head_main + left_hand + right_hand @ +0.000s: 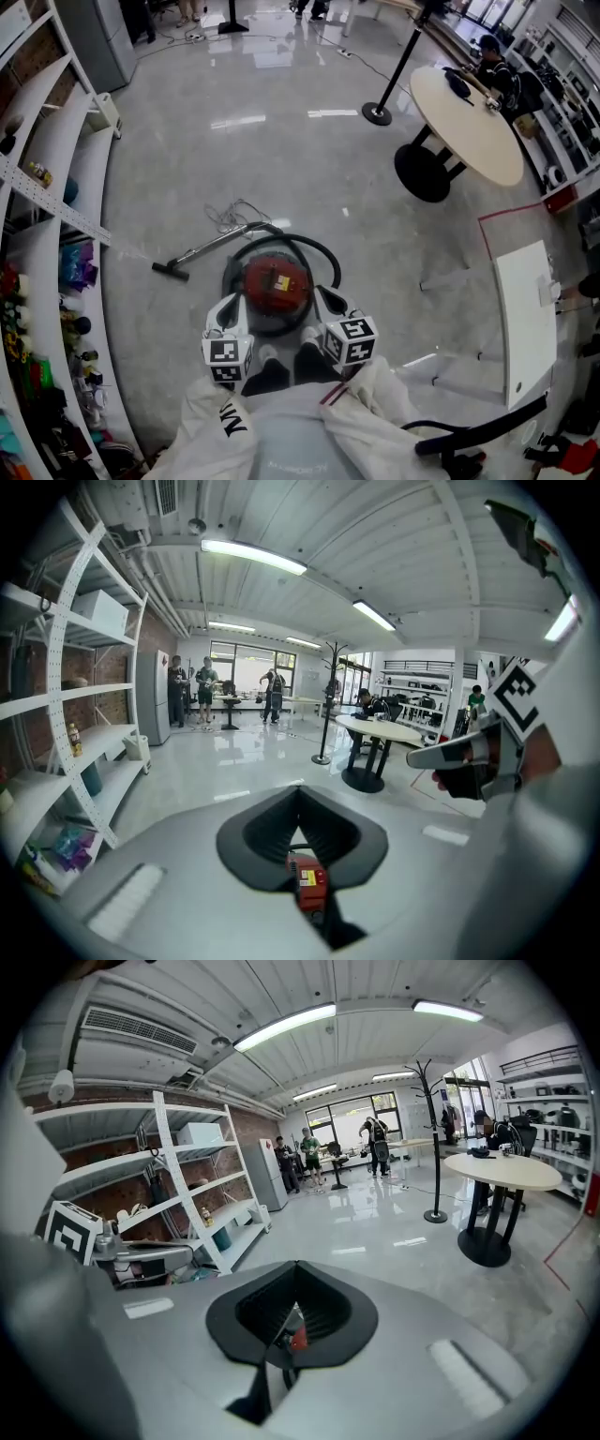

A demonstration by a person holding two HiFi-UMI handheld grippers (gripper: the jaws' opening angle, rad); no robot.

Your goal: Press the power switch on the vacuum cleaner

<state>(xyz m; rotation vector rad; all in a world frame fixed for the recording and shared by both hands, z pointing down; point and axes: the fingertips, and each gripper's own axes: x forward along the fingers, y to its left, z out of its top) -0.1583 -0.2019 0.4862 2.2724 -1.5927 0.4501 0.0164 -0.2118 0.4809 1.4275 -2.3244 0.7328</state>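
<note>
head view: left tool (231, 314) and right tool (328, 302), both closed, flank the red vacuum cleaner (277, 284).

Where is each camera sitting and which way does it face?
Head view: on the head, steeply down at the vacuum cleaner; left gripper, right gripper and white clothing show.
Left gripper view: on that gripper, across the room; shut jaws, right gripper beside.
Right gripper view: likewise; shut jaws, left gripper beside.
All share the round table.
</note>
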